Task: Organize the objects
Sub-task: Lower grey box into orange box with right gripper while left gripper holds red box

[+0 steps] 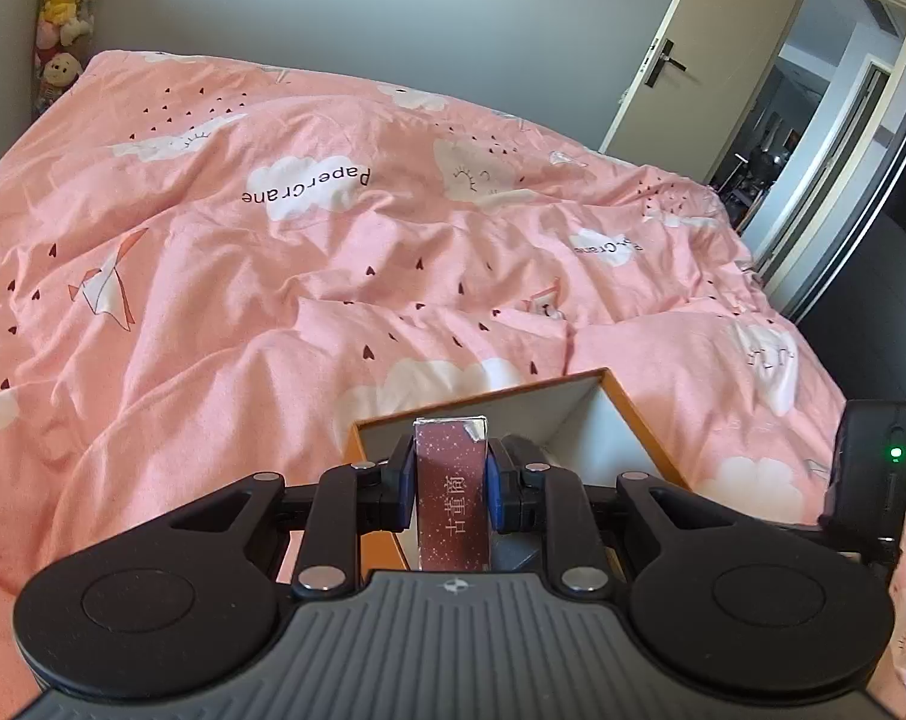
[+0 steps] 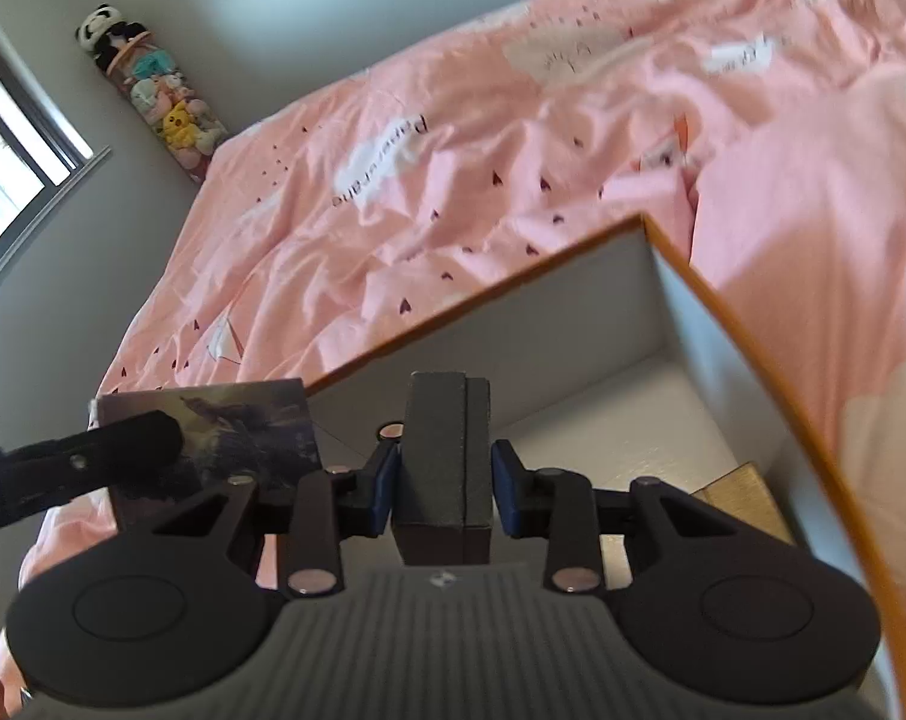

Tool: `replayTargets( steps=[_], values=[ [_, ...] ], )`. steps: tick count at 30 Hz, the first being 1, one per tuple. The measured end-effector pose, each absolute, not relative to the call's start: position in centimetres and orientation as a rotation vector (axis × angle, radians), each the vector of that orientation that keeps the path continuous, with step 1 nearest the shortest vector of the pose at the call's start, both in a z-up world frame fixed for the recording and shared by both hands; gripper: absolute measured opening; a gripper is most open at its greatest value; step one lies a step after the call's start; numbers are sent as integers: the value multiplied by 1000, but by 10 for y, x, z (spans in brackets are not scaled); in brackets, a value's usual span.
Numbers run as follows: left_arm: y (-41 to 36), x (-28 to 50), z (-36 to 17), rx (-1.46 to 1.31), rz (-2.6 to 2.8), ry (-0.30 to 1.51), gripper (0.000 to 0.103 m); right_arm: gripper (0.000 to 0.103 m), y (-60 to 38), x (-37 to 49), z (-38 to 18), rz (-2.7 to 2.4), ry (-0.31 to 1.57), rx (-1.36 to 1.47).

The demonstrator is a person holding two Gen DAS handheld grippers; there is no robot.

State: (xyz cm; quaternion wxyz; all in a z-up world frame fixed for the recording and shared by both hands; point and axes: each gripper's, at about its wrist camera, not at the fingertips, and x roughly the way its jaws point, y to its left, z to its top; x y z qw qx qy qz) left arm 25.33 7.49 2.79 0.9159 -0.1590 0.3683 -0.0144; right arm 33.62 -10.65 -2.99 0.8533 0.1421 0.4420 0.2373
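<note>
My left gripper (image 1: pixel 450 480) is shut on a dark red book (image 1: pixel 452 498) with white Chinese lettering on its spine, held upright over the near left corner of an open orange box (image 1: pixel 627 402) with a white inside. My right gripper (image 2: pixel 446 477) is shut on a dark grey box (image 2: pixel 444 450) and holds it above the same orange box (image 2: pixel 747 336). In the right wrist view the book's picture cover (image 2: pixel 249 432) shows at the left with the left gripper's finger across it. A tan item (image 2: pixel 747 498) lies inside the box.
The box sits on a bed with a rumpled pink quilt (image 1: pixel 273 276). A column of plush toys (image 1: pixel 63 18) stands in the far corner by a window (image 2: pixel 9 150). An open door (image 1: pixel 693 60) is at the right. The right gripper's body (image 1: pixel 867 480) shows at the right edge.
</note>
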Motion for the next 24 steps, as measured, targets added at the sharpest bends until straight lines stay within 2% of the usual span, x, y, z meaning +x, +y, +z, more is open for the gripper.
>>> replayTargets(
  steps=[14,24],
  values=[
    [77,276,9,-289,-9,795,25,35,-83,354,-78,588,1110,358],
    [74,279,5,-282,-14,807,25,44,-55,342,-68,516,1036,-84]
  ],
)
